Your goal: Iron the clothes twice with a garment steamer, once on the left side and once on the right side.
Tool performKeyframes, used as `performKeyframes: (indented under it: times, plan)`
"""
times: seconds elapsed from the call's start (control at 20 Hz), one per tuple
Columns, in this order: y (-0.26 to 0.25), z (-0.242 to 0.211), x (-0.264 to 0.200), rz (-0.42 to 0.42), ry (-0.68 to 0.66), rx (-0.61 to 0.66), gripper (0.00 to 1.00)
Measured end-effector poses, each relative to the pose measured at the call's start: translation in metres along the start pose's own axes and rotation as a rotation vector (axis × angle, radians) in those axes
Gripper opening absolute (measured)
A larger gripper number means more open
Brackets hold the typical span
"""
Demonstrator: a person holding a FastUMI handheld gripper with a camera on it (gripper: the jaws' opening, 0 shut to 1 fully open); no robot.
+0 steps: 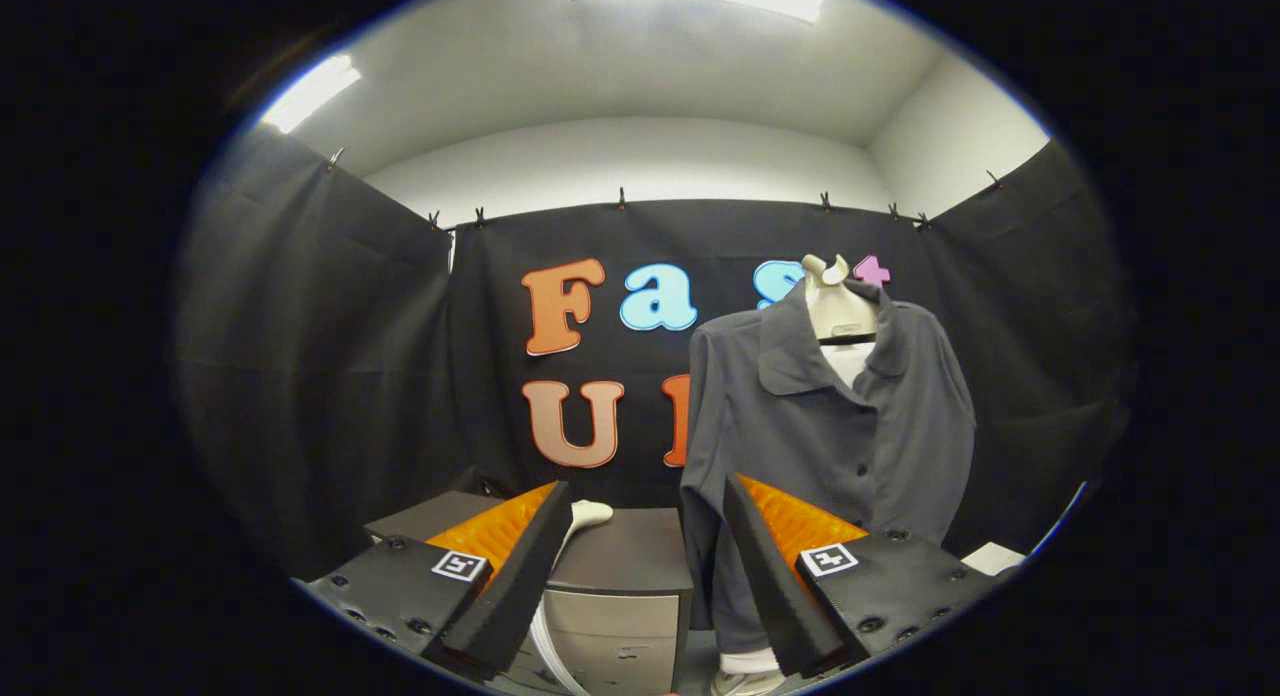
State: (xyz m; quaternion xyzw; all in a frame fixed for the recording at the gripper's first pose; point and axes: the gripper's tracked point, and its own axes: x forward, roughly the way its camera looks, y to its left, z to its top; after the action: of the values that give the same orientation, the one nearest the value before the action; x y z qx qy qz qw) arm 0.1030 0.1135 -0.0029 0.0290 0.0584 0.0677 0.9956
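Straight ahead in the gripper view, my gripper (648,506) has its fingers spread wide apart with nothing between them.

Steamer head (588,514): a pale rounded shape just past my left fingertip, lying on top of a grey cabinet (620,576). Its white hose (548,651) curves down the cabinet front, below and between my fingers. So the steamer is ahead and slightly left of centre, low, nearer the left finger than the right. Its long axis looks roughly crosswise to my approach, but the finger hides most of it, so I can't tell for sure.

Dark grey shirt (830,416): hangs upright on a pale mannequin torso (838,301), beyond my right finger, right of the cabinet. Button placket runs vertically; the lower hem is behind my right finger.

Judgement: ironing not started, steamer not yet in hand. Next move is forward and a bit left to get the steamer between the fingers, then swing right to the shirt.
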Motion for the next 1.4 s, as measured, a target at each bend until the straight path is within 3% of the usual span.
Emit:
performKeyframes:
  times: [0.3, 0.5, 0.6, 0.7, 1.0, 1.4]
  plan:
    - [0.062, -0.023, 0.096, 0.089, 0.15, -0.057, 0.98]
    - [0.095, -0.068, 0.16, 0.097, 0.303, -0.072, 0.98]
    - [0.098, -0.094, 0.191, 0.071, 0.327, -0.177, 0.98]
    - [0.115, -0.133, 0.213, 0.093, 0.383, -0.198, 0.99]
    - [0.122, -0.23, 0.248, 0.036, 0.598, -0.073, 0.99]
    - [0.113, -0.27, 0.264, 0.009, 0.665, -0.094, 0.99]
